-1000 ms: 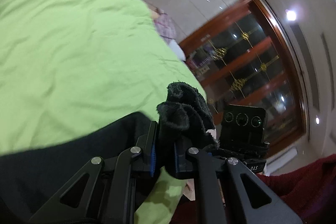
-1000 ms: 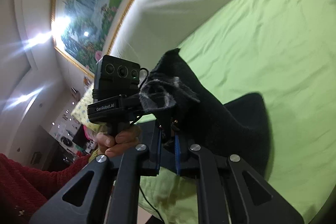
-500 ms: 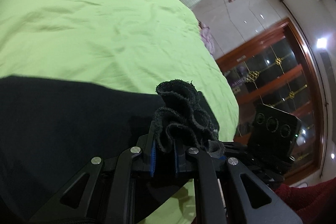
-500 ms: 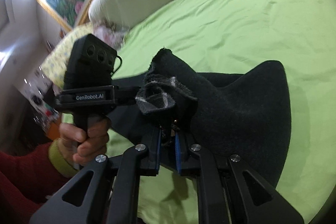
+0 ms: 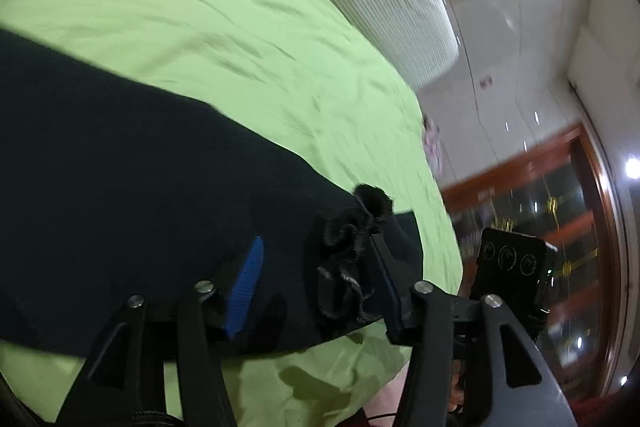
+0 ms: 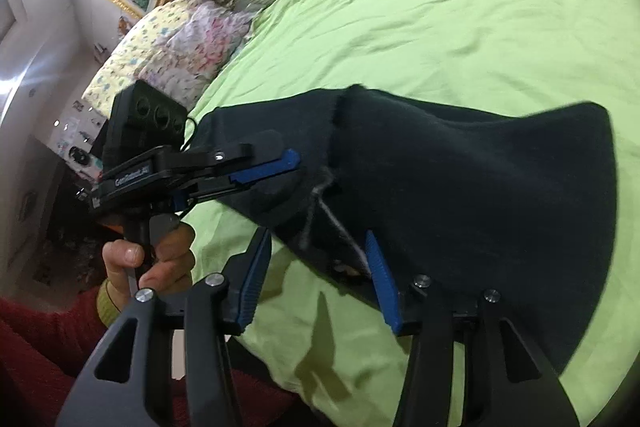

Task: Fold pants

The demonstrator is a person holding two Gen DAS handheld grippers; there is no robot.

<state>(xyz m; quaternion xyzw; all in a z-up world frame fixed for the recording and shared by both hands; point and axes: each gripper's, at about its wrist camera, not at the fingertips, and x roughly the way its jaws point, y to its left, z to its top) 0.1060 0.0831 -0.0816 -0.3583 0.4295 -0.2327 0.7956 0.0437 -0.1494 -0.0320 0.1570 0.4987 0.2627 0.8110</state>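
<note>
Both jaws stood released. The left gripper point(image 5: 316, 291) and right gripper point(image 6: 318, 277) flanked the black fleece pants point(image 6: 460, 179); bunched hem at lower centre risked snagging during withdrawal.

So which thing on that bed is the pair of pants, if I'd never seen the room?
Find the big bed with the bright green sheet. The pants are the wide black cloth lying flat across its near edge, in front of the flowered pillows. It is the only dark thing on the sheet, fuzzy, with open blue-padded tongs on either side.
</note>
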